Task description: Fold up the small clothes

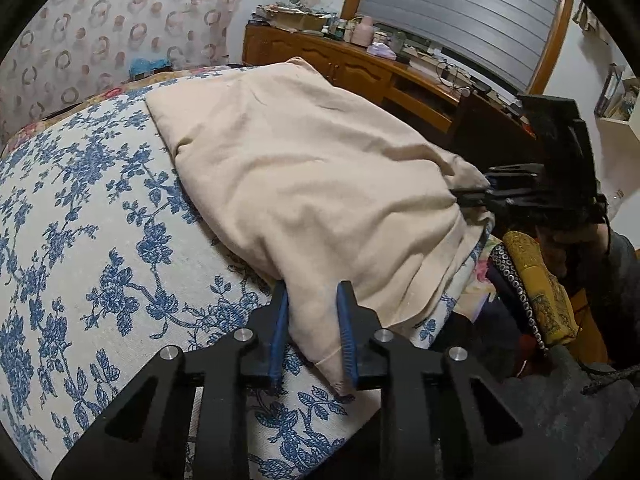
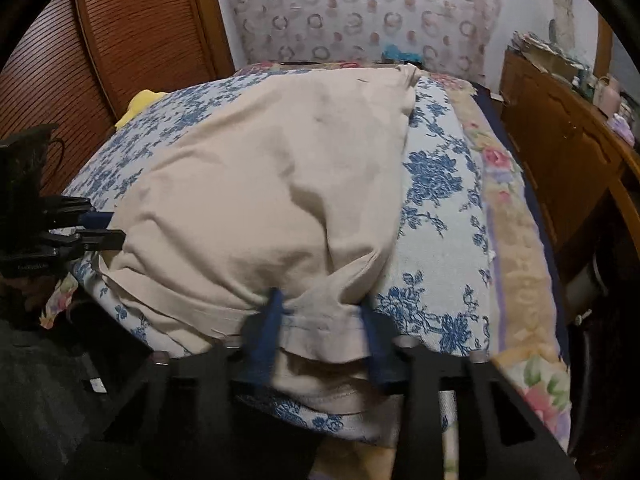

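Note:
A cream garment [image 1: 304, 184] lies spread on a blue-flowered white cloth [image 1: 80, 240] over a bed; it also shows in the right wrist view [image 2: 260, 184]. My left gripper [image 1: 314, 292] has its blue-padded fingers around the garment's near left corner, cloth between them. My right gripper [image 2: 322, 300] has bunched hem cloth between its fingers at the near right corner. Each gripper shows in the other view, the right one [image 1: 472, 194] and the left one [image 2: 104, 228], at the garment's edge.
A wooden dresser [image 1: 360, 64] with clutter on top stands beyond the bed on the right. A louvred wooden door [image 2: 132, 28] is at the left. A flowered blanket [image 2: 516, 240] edges the bed. A yellow cloth [image 2: 138, 106] lies far left.

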`<state>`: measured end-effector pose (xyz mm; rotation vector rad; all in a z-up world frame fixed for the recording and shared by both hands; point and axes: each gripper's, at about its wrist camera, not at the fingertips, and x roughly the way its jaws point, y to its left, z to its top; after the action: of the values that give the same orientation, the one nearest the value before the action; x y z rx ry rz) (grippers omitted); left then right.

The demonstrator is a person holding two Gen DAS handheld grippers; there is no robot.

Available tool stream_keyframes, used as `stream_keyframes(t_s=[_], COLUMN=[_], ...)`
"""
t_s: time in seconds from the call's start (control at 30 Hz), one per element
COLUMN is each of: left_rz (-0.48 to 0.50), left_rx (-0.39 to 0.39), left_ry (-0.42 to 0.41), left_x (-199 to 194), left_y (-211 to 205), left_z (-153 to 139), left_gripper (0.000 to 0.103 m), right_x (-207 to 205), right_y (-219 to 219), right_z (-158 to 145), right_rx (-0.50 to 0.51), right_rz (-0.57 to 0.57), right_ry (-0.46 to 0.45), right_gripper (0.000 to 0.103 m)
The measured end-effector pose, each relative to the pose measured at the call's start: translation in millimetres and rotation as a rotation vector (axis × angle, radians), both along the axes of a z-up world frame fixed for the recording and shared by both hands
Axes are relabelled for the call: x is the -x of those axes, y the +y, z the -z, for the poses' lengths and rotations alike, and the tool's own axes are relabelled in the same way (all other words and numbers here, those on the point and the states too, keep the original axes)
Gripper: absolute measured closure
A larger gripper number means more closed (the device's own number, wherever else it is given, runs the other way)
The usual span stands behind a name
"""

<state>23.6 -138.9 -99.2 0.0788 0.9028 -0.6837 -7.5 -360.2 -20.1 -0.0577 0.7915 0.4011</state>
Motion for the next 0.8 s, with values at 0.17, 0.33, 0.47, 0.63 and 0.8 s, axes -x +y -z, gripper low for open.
stream_keyframes(t_s=[0.17,0.33,0.47,0.63,0.8], left_rz=[-0.002,-0.011,-0.039,-0.076,-0.115], left_rx=[0.068,0.135,0.149,0.146,0.13], left_ry=[-0.016,-0.072,-0.124,-0.134,-0.153], left_x=[-3,-12,-36,-80,-133], left_y=[9,16,19,25,29], left_z=[-16,-49,-71,-82,-89], left_gripper=[0.092,0.092,0.092,0.093,0.093], right_x=[-5,0,-9,-35,-78], right_y=[-14,-23,-23,-20,-9], right_z=[2,-22,-38,-61,-77], right_rx=[-0.079,-0.172,-0.164,-0.163,-0.136], right_rz=[-0.028,-0.026,-0.024,-0.018,-0.019], right_ry=[-0.011,-0.116,-0.177,-0.25,-0.295], right_gripper=[0.095,0.095,0.095,0.095,0.095])
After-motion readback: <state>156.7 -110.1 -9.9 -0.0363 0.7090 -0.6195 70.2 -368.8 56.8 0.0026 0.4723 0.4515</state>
